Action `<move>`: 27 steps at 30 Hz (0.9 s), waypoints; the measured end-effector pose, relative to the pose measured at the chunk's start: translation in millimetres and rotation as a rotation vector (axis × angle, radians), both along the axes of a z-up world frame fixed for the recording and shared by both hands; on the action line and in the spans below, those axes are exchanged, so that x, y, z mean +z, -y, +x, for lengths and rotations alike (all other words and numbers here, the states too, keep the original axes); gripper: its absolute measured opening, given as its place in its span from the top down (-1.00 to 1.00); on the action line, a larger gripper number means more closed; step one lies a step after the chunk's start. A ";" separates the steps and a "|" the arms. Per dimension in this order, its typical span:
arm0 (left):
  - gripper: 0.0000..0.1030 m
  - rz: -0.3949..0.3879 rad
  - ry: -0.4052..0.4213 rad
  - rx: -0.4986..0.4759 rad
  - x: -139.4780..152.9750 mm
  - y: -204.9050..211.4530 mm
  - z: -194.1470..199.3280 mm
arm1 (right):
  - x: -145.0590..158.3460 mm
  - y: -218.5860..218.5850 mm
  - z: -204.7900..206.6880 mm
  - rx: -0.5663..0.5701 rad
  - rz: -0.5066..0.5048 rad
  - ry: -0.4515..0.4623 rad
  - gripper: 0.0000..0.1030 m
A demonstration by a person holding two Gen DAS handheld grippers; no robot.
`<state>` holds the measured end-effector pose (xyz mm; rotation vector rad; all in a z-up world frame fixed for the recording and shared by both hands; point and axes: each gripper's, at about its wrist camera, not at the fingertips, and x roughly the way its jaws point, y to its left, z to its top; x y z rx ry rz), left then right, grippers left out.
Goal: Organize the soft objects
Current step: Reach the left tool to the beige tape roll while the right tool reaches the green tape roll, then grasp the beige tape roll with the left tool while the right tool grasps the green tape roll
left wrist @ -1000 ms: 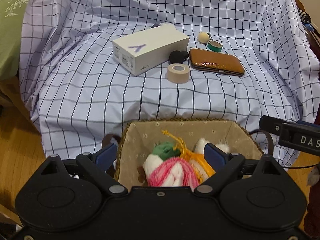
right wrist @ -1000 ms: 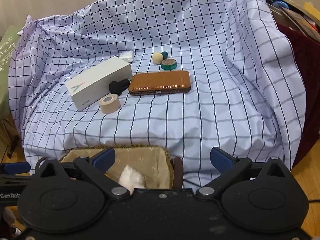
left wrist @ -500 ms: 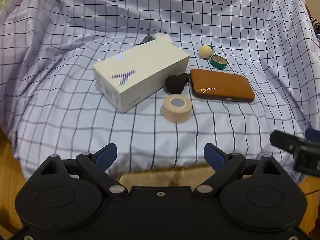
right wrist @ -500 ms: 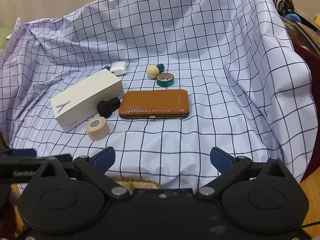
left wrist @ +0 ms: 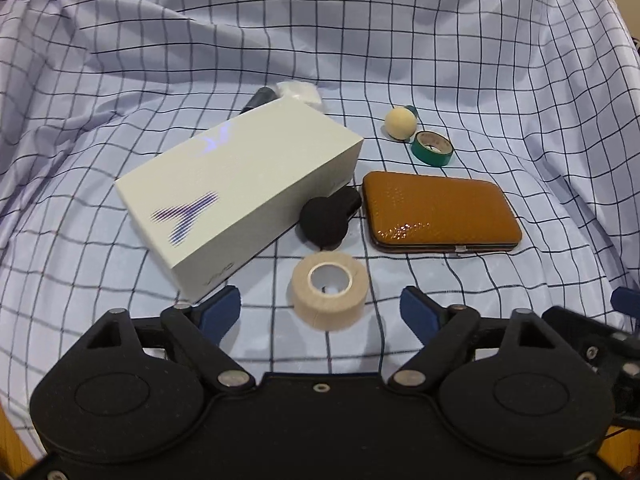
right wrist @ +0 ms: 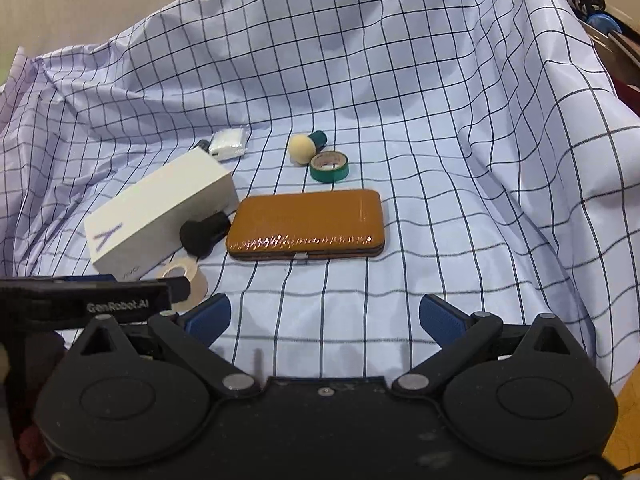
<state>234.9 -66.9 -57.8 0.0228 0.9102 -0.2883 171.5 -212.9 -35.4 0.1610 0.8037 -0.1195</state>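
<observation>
A beige tape roll (left wrist: 328,296) lies on the checked cloth (left wrist: 120,80), between the blue pads of my left gripper (left wrist: 320,306). Its jaws are closing and the pads stand apart from the roll. Behind the roll sit a black sponge puff (left wrist: 328,218), a white box (left wrist: 240,196) and a brown case (left wrist: 440,212). Farther back are a cream sponge ball (left wrist: 398,122) and a green tape roll (left wrist: 432,148). My right gripper (right wrist: 324,316) hangs open over bare cloth in front of the brown case (right wrist: 308,224), with nothing between its fingers.
A white packet (left wrist: 300,92) and a dark tube lie behind the box. The cloth (right wrist: 440,80) rises in folds at the back and both sides. My left gripper's body (right wrist: 80,300) covers part of the beige roll (right wrist: 188,280) in the right wrist view. Clutter shows at the far right (right wrist: 592,4).
Both grippers moved forward from above the basket to over the cloth, and the basket left view. The left jaws narrowed around the beige roll. The right jaws kept their width.
</observation>
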 end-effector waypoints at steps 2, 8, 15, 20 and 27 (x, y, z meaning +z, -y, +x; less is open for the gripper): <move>-0.53 0.007 -0.009 -0.007 -4.4 3.4 5.5 | -0.3 2.9 5.9 -0.003 0.001 0.002 -0.96; -0.25 0.009 -0.036 -0.037 -15.4 9.4 15.1 | -2.7 9.0 25.3 -0.013 -0.011 0.016 -0.93; -0.10 0.005 -0.068 -0.064 -26.1 12.3 23.3 | -8.0 14.0 63.1 -0.047 -0.040 0.054 -0.87; -0.10 0.004 -0.062 -0.072 -28.9 13.4 27.9 | -13.9 17.3 100.5 -0.081 -0.058 0.074 -0.94; -0.07 0.000 -0.040 -0.089 -32.4 14.6 26.3 | -37.2 27.3 160.1 -0.096 -0.056 0.018 -0.85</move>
